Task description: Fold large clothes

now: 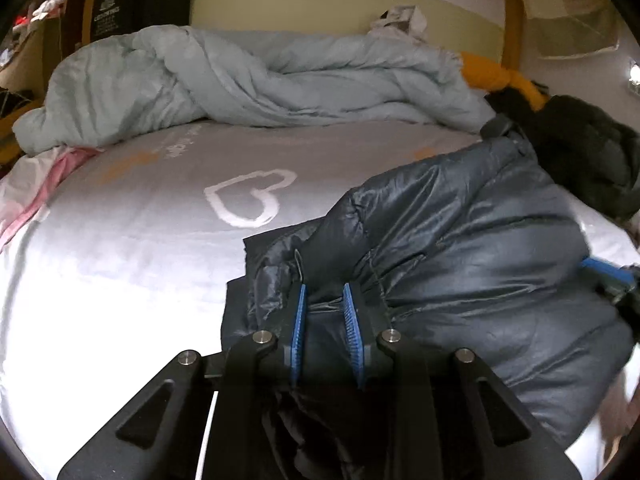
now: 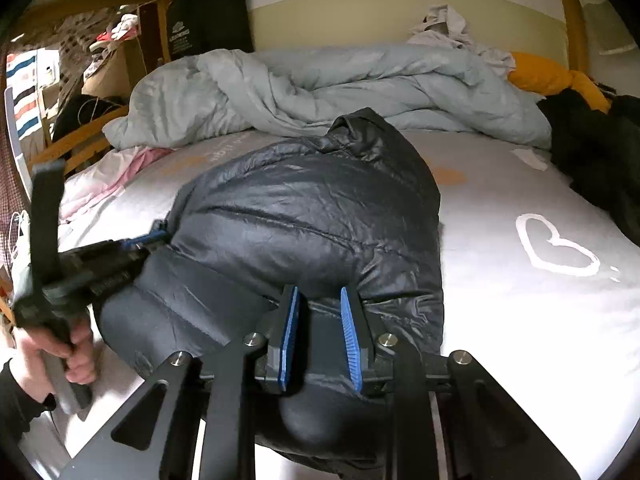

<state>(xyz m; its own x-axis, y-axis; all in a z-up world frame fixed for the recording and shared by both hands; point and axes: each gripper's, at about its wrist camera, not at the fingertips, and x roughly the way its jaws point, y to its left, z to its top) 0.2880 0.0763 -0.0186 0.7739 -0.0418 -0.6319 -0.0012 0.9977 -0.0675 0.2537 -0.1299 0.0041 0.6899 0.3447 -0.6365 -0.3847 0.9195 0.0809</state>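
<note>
My left gripper (image 1: 325, 300) and my right gripper (image 2: 318, 304) each pinch a fold of the dark puffer jacket (image 2: 312, 216) along its near edge. The jacket lies bunched on the bed sheet (image 2: 520, 300), in front of a crumpled pale-blue duvet (image 1: 248, 80).

Sheet (image 1: 120, 248): pale grey-white, spread over the bed, printed with a white heart outline (image 1: 250, 198) and faint orange marks.
Duvet (image 1: 248, 88): light blue-grey, bunched in a long heap across the far side of the bed.
Pink cloth (image 1: 36, 188): pink and white, crumpled at the left edge, just beside the duvet's end.
Orange cloth (image 1: 496, 78): at the duvet's right end, against the wooden frame (image 1: 514, 20).
Dark garment (image 2: 596, 156): black heap at the right edge of the bed.
White cloth (image 2: 448, 24): crumpled behind the duvet, by the wall.
Black bag (image 2: 208, 12): upright at the wall.
</note>
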